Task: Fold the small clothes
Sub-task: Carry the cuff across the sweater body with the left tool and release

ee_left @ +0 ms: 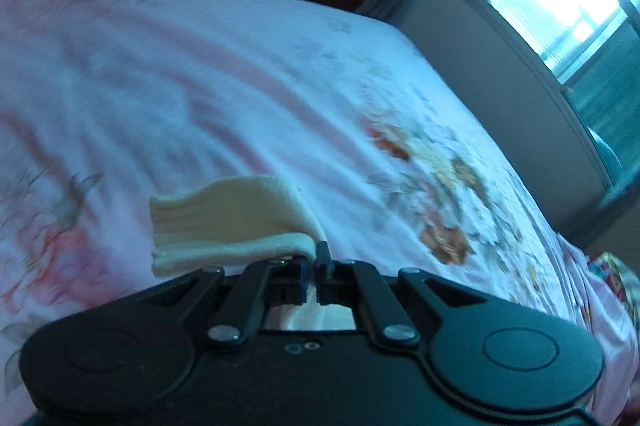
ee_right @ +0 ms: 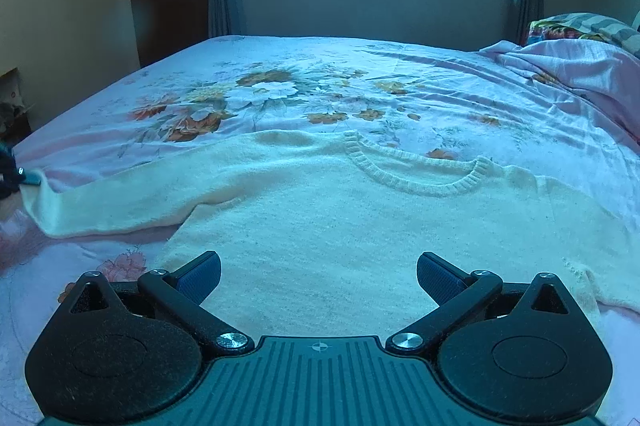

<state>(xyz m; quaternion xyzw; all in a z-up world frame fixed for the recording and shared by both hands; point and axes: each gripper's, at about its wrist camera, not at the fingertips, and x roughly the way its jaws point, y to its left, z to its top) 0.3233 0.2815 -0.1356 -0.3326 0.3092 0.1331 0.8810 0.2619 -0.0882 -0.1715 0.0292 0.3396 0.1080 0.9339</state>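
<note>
Your left gripper (ee_left: pixel 313 258) pinches the cuff (ee_left: pixel 228 226) of the cream sweater (ee_right: pixel 340 226) on the bed (ee_right: pixel 400 74); its sleeve runs toward your wide right gripper (ee_right: pixel 319 276), over the body.

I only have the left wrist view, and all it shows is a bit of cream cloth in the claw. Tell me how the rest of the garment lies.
Observer: The right wrist view shows a whole cream sweater spread flat on the bed, with its neckline on the far side.
Operator: Report the right claw.
Observer: The right claw is open. It hangs over the sweater's lower body and grips nothing.
Operator: Say where my sleeve runs.
Observer: The sleeve stretches sideways from the body to the picture's left edge. Its end meets a dark shape there, probably your left claw.
</note>
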